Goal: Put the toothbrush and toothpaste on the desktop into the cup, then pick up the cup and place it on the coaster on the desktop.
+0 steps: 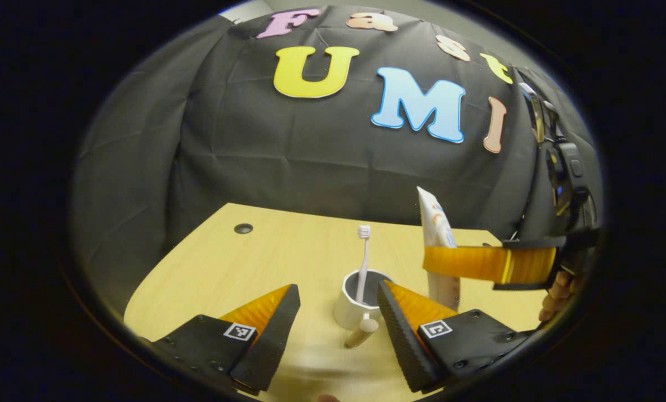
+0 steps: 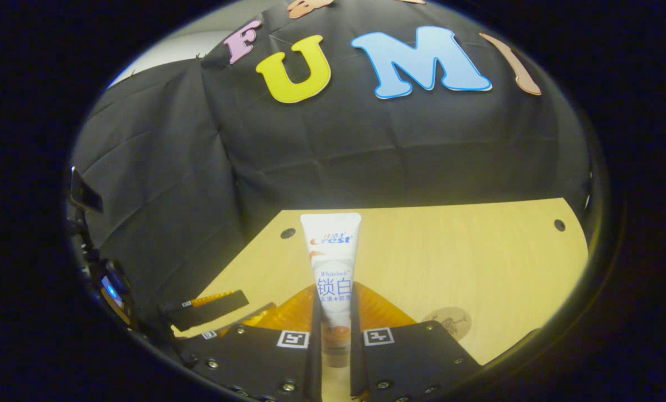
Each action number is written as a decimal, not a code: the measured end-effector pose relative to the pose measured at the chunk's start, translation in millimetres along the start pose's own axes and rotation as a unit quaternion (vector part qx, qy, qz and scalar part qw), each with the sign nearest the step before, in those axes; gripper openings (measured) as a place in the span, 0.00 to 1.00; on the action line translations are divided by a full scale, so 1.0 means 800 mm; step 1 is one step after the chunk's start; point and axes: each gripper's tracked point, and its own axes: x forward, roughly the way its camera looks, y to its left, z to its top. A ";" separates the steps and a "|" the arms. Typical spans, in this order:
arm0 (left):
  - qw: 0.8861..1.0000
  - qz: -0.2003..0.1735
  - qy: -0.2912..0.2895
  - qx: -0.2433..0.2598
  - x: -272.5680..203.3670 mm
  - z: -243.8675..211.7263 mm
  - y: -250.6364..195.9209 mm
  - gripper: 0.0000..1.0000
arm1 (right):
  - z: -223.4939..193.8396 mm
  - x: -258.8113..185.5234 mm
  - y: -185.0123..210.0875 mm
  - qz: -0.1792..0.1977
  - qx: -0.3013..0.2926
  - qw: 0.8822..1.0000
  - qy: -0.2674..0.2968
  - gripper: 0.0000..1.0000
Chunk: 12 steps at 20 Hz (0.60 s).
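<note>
Standing in the cup [image 1: 360, 304]: one toothbrush [image 1: 363, 262], head up. Right gripper [image 2: 335, 318] clamped on upright toothpaste [image 2: 331, 268]; left gripper [image 1: 338, 312] spread wide around the cup. Coaster [image 2: 447, 322] on desktop [image 2: 450, 251].

A white toothbrush [image 1: 363, 262] is stood head-up in the white cup [image 1: 358, 307] at lower centre. The white toothpaste [image 2: 331, 279] tube is held upright. A round coaster [image 2: 447, 322] is seen lower right.
</note>
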 end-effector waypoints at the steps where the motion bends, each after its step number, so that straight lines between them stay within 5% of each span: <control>1: 1.000 -0.002 0.003 -0.004 -0.002 -0.003 0.002 0.91 | 0.004 0.008 0.002 0.004 0.001 1.000 -0.008 0.21; 12: 0.999 -0.008 0.025 -0.022 -0.006 -0.022 0.016 0.91 | 0.030 0.092 0.024 0.001 -0.045 0.998 -0.046 0.20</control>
